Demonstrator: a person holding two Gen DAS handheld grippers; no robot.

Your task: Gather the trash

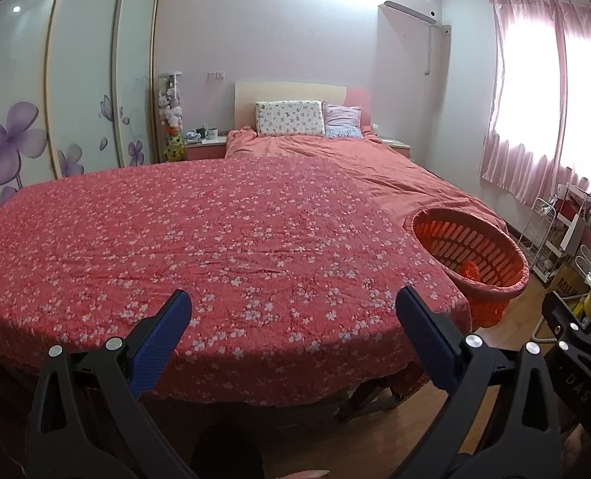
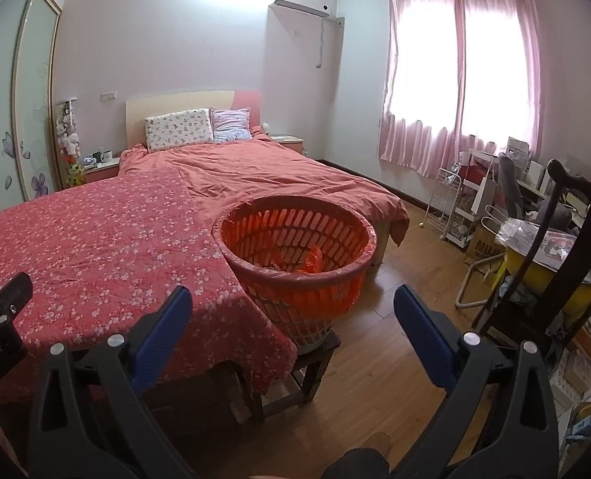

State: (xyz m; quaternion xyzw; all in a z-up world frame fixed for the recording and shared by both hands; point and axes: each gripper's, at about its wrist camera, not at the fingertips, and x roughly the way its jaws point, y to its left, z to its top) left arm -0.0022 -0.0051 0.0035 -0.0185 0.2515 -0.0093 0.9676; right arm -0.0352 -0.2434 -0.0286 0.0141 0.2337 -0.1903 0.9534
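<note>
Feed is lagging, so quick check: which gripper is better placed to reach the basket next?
Right. The basket sits almost straight ahead of the open right gripper, near its fingers. From the left gripper, also open, it lies far off to the right, past the floral cloth.

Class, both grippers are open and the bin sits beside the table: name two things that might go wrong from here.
1. The orange basket stands on a small stool; a knock from the right gripper might topple it.
2. The floral cloth hangs over the table edge; the left gripper might snag it.
</note>
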